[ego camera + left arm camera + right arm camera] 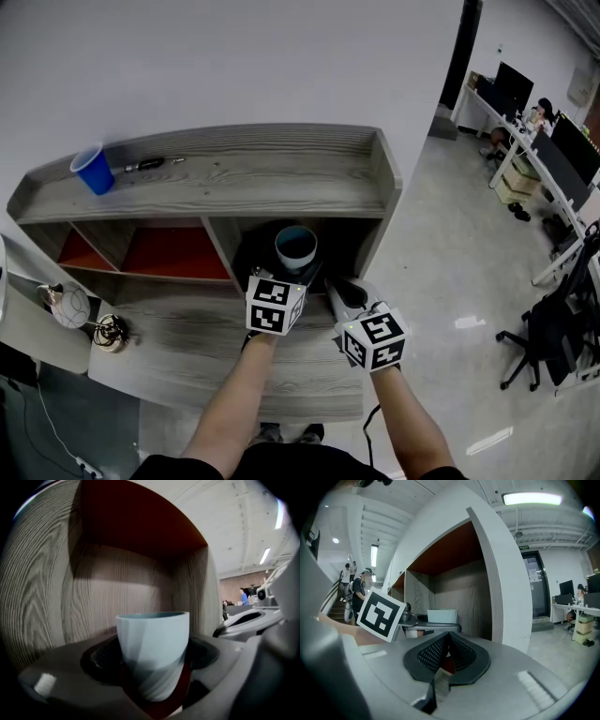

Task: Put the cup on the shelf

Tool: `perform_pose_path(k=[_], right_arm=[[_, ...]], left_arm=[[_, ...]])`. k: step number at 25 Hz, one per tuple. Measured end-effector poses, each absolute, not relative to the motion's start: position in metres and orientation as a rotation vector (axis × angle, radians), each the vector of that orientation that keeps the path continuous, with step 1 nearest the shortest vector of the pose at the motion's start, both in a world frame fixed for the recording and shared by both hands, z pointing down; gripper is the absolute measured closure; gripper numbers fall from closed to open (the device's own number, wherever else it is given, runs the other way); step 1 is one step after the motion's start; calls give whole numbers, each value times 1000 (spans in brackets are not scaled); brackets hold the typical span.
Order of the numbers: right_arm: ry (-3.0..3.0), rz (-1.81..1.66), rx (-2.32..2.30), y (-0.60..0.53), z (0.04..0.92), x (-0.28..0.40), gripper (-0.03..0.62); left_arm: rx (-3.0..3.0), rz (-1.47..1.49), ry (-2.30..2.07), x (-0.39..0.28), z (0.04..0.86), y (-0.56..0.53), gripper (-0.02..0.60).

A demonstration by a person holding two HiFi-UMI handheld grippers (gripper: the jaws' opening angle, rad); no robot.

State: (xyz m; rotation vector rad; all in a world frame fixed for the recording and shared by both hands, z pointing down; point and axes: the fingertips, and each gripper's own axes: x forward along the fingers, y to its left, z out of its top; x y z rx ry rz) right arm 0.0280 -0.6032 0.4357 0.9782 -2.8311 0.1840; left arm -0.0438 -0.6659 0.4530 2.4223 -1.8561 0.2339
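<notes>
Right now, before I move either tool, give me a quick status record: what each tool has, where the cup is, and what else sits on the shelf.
Left tool: closed on the pale cup, jaws wide, cup upright
Cup location: in the lower right compartment of the shelf, going by the head view
Cup resting on the compartment floor: cannot tell
Right tool: shut, nothing between its jaws, beside the left one
Top board: blue cup at the left end

Pale blue cup (152,648), upright, clasped in left claw (296,270), in grey wooden shelf's (244,173) lower right compartment.
</notes>
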Motion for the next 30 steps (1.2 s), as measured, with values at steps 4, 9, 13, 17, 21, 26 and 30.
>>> perform_pose_path(k=[4,9,13,17,21,26,30], right_arm=[[-2830,193,981,-603,438,28,582],[-2834,197,977,-601,437,25,582],[-2833,201,981,-599,437,25,582],[-2832,196,986,-599,435,25,582],[-2832,189,989,-596,433,25,582],[-2838,171,984,-590,427,24,582],[-2838,152,983,-584,423,25,582]], left_arm=[[2420,251,-1851,-44,455,-662,206],[2428,268,-1834,-44,455,-661,206],[2437,262,-1819,-43,455,-661,206],[2438,221,-1820,-44,449,-659,185],[2448,194,-1820,-47,442,-651,159],[2528,166,-1796,-44,426,-626,156],[2563,143,-1785,-52,420,-599,160]])
